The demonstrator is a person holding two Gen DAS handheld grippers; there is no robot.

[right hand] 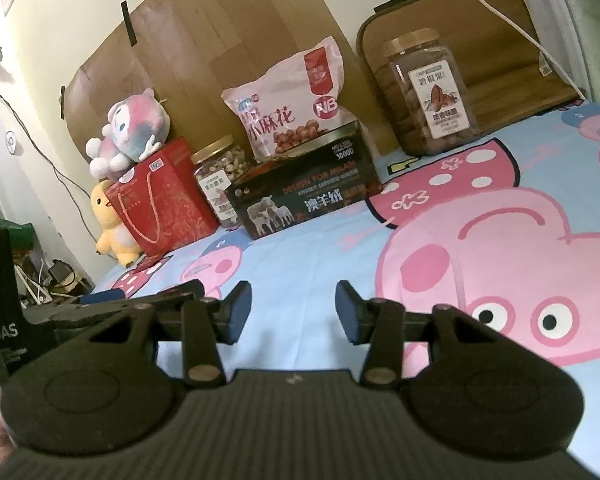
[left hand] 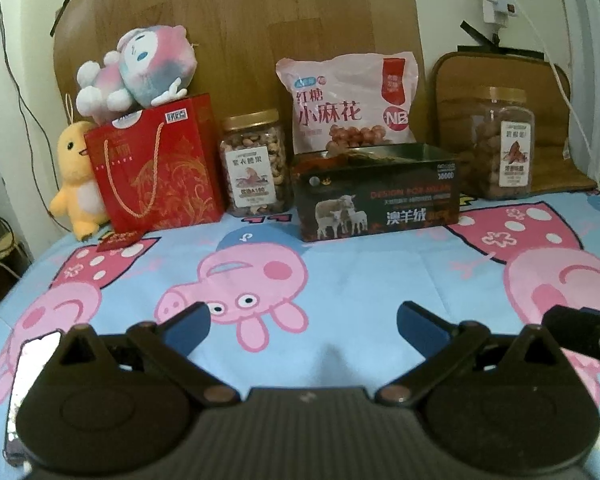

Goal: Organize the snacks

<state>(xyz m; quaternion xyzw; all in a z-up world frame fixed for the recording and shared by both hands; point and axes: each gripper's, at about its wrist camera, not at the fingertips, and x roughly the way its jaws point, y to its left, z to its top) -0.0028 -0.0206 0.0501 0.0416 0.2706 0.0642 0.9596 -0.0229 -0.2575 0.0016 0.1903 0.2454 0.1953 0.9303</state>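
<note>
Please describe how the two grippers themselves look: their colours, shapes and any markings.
Both the left gripper and the right gripper have black ribbed bodies, round black discs at each side, black linkage arms with brass-coloured pivots, and blue pads on the fingertips.

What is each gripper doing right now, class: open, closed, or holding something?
Left gripper: open, holding nothing, above the sheet.
Right gripper: open, holding nothing.

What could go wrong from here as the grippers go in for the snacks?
The pink snack bag stands leaning behind the dark box, so pulling either may tip it. The plush toy perched on the red gift bag could tumble if bumped. Both jars stand on soft bedding and may topple.
</note>
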